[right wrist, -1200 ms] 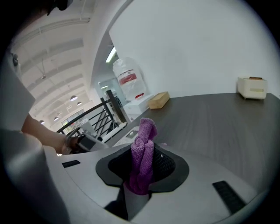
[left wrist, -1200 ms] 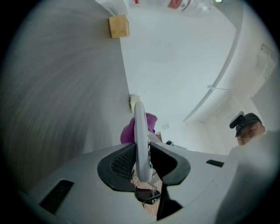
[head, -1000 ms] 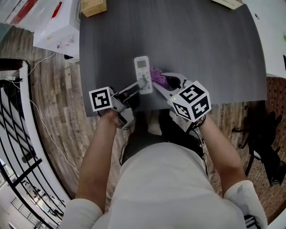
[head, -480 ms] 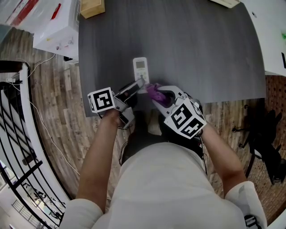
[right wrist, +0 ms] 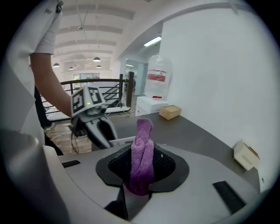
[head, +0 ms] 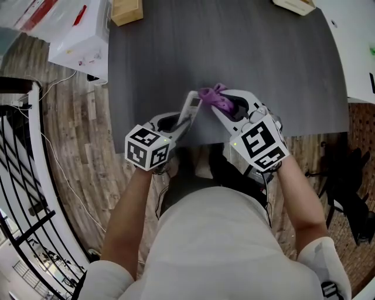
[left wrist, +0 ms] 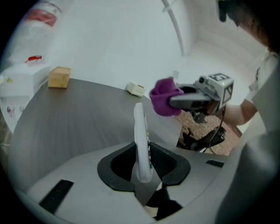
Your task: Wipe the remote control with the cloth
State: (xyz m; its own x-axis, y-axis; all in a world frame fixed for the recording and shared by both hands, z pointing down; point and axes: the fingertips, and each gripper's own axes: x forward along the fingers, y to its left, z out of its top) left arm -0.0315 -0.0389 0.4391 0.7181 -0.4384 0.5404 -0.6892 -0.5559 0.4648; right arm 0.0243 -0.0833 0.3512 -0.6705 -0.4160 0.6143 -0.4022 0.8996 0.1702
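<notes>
My left gripper [head: 180, 122] is shut on the white remote control [head: 191, 108] and holds it off the dark table [head: 263, 58], turned on its edge. In the left gripper view the remote [left wrist: 141, 140] stands upright between the jaws, buttons to the right. My right gripper [head: 227, 106] is shut on a bunched purple cloth [head: 213, 96]. The cloth sits right at the remote's far end; I cannot tell if they touch. From the right gripper view the cloth [right wrist: 142, 157] rises out of the jaws, with the left gripper [right wrist: 98, 127] just beyond.
A cardboard box [head: 126, 10] stands at the table's far left edge and a small white box [head: 297, 4] at the far right. White boxes with plastic wrap [head: 79, 35] lie left of the table. A black railing [head: 23, 176] runs along the left.
The remote lay flat on the table; the left gripper has lifted it and rolled it onto its edge. The right gripper rose with the cloth to the remote's far end.
</notes>
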